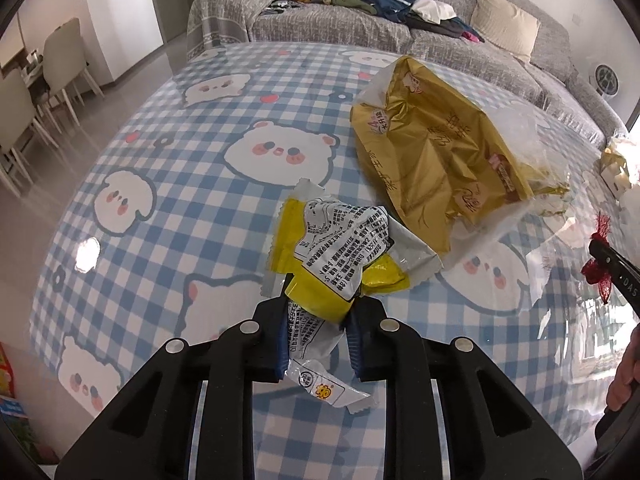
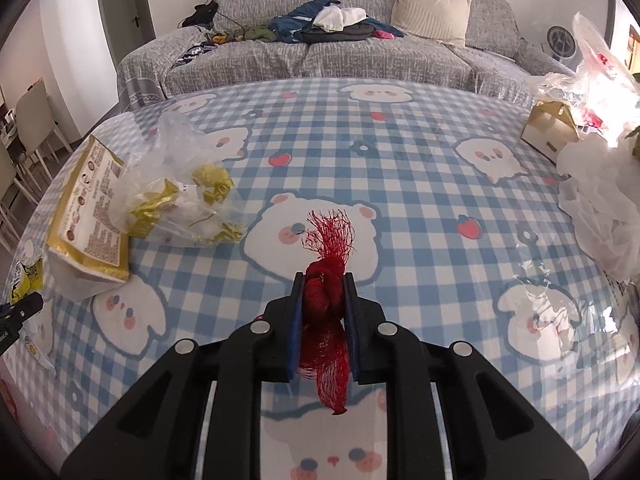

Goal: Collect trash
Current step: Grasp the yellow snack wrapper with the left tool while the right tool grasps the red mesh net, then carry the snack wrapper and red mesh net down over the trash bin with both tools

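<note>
My left gripper [image 1: 320,304] is shut on a crumpled yellow and silver snack wrapper [image 1: 344,240], held just above the checked tablecloth [image 1: 200,216]. Behind it lies a large gold snack bag [image 1: 436,156] with clear plastic at its right end. My right gripper [image 2: 323,280] is shut on a knotted red mesh net [image 2: 326,240], whose frayed end sticks up and whose tail hangs below the pads. In the left wrist view, the right gripper [image 1: 604,254] shows at the right edge with the red net [image 1: 600,276]. The left gripper [image 2: 24,308] peeks in at the right wrist view's left edge.
A clear bag of gold wrappers [image 2: 188,200] rests against the gold bag [image 2: 92,208]. White plastic bags [image 2: 600,208] and a small box [image 2: 550,130] crowd the table's right side. A grey sofa [image 2: 320,52] with clothes stands behind; dining chairs [image 1: 60,64] are at far left.
</note>
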Tool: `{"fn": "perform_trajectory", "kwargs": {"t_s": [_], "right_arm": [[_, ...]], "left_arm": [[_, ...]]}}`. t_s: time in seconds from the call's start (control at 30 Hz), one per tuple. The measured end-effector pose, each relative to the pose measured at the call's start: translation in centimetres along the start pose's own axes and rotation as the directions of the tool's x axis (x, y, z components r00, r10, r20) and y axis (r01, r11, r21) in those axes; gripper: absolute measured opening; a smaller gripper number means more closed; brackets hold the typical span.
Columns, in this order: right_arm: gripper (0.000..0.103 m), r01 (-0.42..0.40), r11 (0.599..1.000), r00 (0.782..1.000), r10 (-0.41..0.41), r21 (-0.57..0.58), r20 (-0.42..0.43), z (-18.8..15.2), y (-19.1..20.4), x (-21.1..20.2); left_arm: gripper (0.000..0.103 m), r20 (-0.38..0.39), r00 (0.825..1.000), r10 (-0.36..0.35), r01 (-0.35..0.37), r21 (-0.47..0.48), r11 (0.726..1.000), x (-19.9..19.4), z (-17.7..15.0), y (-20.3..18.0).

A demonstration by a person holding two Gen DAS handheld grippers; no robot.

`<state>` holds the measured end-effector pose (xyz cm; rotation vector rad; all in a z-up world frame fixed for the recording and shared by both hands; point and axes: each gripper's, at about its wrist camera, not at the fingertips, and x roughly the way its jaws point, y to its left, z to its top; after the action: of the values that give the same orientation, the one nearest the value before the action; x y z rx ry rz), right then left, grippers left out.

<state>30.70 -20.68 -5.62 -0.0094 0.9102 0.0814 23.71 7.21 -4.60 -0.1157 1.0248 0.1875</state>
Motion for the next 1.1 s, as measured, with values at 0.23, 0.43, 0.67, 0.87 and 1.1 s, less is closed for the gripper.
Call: {"fn": "perform_trajectory", "kwargs": {"t_s": [0.23, 0.43, 0.67, 0.87, 1.1], "right_arm": [[0.017, -0.001, 1.000, 1.000, 0.001, 0.002, 0.015, -1.2, 0.4, -2.2], [0.017, 0.004, 1.000, 1.000, -0.004, -0.007, 0.030, -2.9, 1.1, -4.2], [0.017, -0.003, 1.000, 0.999, 0.003, -0.004, 0.049, -5.4, 1.8, -7.5], [0.017, -0.014, 1.000, 0.998, 0.014, -0.001, 0.066, -7.4, 2.2, -10.0], [0.017, -0.022, 1.000, 0.997, 0.022, -0.002, 0.071, -9.3, 2.7, -11.8]], "left_arm": [[0.021, 0.009, 1.000, -0.017, 0.017, 0.007, 1.000, -1.5, -1.5, 0.1], [0.021, 0.016, 0.999, -0.038, 0.038, 0.016, 0.999, -3.1, -3.1, 0.0], [0.021, 0.018, 0.997, -0.069, 0.068, 0.015, 0.998, -5.2, -5.2, 0.3], [0.021, 0.010, 0.996, -0.091, 0.091, 0.011, 0.996, -6.7, -7.6, 0.6], [0.021, 0.018, 0.991, -0.129, 0.129, 0.009, 0.992, -8.5, -10.6, 0.2]]}}
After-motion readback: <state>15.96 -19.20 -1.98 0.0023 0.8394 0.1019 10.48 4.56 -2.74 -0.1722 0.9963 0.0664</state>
